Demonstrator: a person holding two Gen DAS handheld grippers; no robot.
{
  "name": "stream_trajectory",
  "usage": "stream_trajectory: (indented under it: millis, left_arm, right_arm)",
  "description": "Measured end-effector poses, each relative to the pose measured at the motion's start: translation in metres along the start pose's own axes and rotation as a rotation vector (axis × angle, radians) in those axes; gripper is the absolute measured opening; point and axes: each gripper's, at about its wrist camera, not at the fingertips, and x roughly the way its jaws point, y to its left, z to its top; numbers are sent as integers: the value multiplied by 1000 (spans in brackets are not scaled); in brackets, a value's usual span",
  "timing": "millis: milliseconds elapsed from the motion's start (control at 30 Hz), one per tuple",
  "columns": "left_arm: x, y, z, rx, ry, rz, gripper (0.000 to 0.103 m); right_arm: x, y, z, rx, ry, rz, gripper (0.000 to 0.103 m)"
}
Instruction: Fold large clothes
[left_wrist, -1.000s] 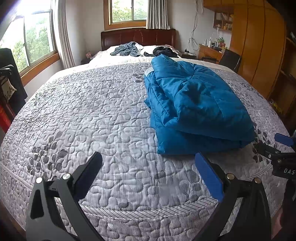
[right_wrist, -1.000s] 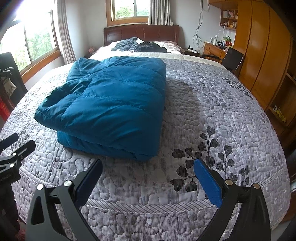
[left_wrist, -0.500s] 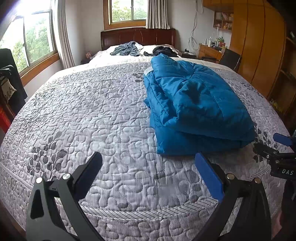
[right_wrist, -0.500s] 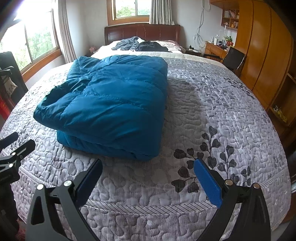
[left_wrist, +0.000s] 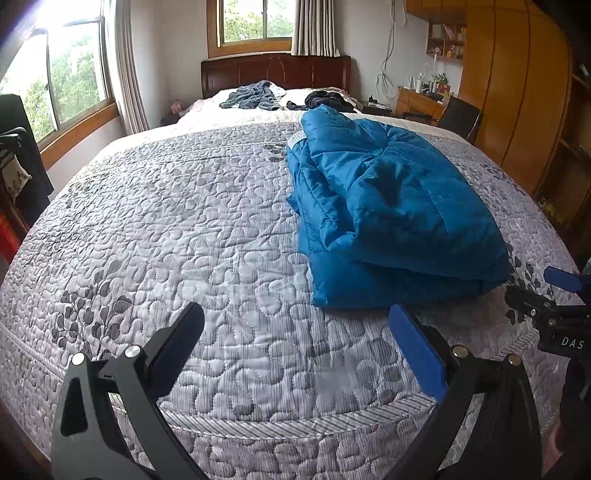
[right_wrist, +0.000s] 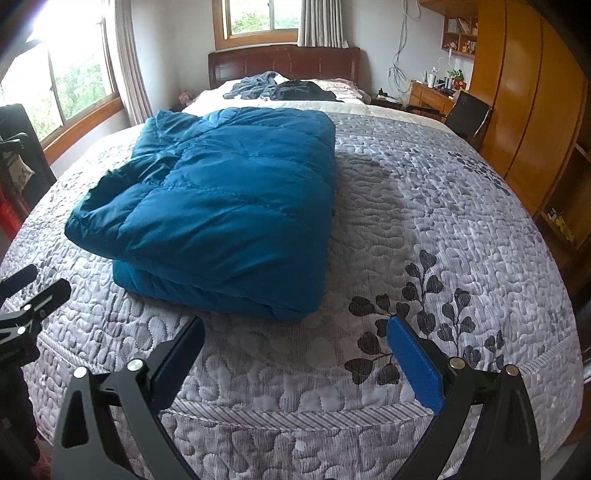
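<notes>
Looking at this, the puffy blue quilted jacket (left_wrist: 391, 218) sits folded into a thick rectangle on the grey leaf-patterned quilted bedspread (left_wrist: 184, 229), near the foot edge. Its long axis runs toward the dark wooden headboard (right_wrist: 284, 64). It's ahead and right of the left gripper (left_wrist: 295, 345), ahead and left of the right gripper (right_wrist: 295, 349), so basically between them, neither clearly closer. Both sets of jaws are spread wide, holding nothing, hovering over the bed edge. No containers here. I'd guess the fold's pretty much finished.
</notes>
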Motion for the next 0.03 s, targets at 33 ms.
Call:
stream_trajectory:
  millis: [33]
  left_arm:
    - [0,0,0,0,-1,1,100]
  right_arm:
    - [0,0,0,0,1,-2,99]
